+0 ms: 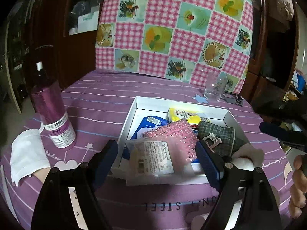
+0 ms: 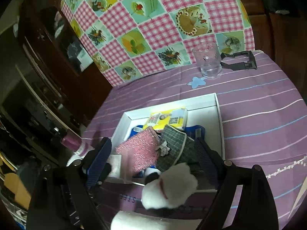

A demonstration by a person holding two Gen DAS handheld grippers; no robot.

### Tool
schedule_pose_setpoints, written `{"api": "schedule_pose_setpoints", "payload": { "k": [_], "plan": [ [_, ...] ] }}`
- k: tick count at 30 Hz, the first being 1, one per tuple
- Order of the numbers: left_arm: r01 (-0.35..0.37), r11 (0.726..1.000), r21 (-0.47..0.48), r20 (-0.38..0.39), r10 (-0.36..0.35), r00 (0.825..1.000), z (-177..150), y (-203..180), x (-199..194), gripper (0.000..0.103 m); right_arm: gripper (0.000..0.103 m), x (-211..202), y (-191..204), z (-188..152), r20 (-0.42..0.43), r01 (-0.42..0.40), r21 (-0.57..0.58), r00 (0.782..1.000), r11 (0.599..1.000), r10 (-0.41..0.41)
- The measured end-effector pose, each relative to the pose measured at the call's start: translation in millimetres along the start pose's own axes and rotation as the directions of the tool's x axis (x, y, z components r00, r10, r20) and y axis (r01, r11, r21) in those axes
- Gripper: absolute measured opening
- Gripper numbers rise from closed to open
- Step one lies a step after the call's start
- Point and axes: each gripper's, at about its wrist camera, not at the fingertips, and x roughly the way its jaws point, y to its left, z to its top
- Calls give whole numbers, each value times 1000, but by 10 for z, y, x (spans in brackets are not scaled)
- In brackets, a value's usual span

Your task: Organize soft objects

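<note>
Hovering open, both hand-held grippers (image 1: 159, 153) (image 2: 153, 153) overlook white box (image 1: 132, 113).

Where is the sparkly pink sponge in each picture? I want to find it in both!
Left wrist view: the pink sponge lies in the white box, just above centre, between the open left gripper's fingers.
Right wrist view: it lies left of centre, beside the grey plaid cloth.
Shared landmark: the clear glass on the purple cloth behind the box.
</note>
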Motion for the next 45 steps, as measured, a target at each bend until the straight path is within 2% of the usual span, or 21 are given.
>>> {"api": "schedule_pose_setpoints", "payload": {
  "k": [6, 11, 17, 21, 25, 28, 32, 34, 36, 38, 41, 42, 45],
  "plan": [
    [-33, 999, -37, 29, 34, 999, -55, 51, -221, 84, 87, -6, 0, -4, -12, 30, -6, 999, 1000, -30],
    [-9, 1000, -5, 33, 9, 999, -66, 32, -435, 84, 87, -121, 91, -3, -41, 55, -43, 998, 998, -57],
    [25, 999, 45, 68, -28, 997, -220, 7, -821, 85, 87, -378, 264, -285, -70, 44, -109, 996, 993, -51],
    [81, 994, 74, 68, -86, 994, -370, -17, -1039, 86, 87, -710, 348, -521, -8, 86, -189, 996, 978, -89],
    [94, 991, 93, 85, -102, 991, -543, -73, -1218, 86, 87, -1066, 346, -833, 118, 138, -260, 987, 956, -111],
    [67, 992, 111, 109, -80, 991, -668, -125, -1293, 86, 87, -1224, 288, -1080, 222, 213, -284, 963, 935, -152],
    [39, 996, 81, 129, -49, 990, -853, -122, -1272, 86, 87, -1284, 176, -1346, 272, 279, -285, 941, 917, -201],
    [-4, 997, 82, 108, -5, 994, -979, -133, -1216, 86, 87, -1330, 94, -1459, 319, 301, -265, 924, 916, -212],
    [-57, 988, 142, 69, 48, 996, -1011, -222, -1186, 86, 87, -1356, 49, -1504, 356, 335, -245, 904, 910, -237],
    [-25, 985, 169, 73, 13, 997, -1036, -274, -1197, 86, 87, -1365, 42, -1504, 356, 334, -256, 905, 907, -233],
    [35, 988, 150, 72, -46, 996, -1050, -278, -1215, 88, 87, -1337, 19, -1516, 340, 312, -242, 914, 919, -221],
    [43, 987, 152, 69, -54, 996, -1047, -280, -1206, 91, 87, -1308, 39, -1525, 337, 322, -258, 914, 911, -228],
    [41, 987, 156, 69, -53, 996, -1051, -296, -1213, 91, 87, -1256, 115, -1584, 363, 377, -298, 894, 877, -261]
  ]
}}
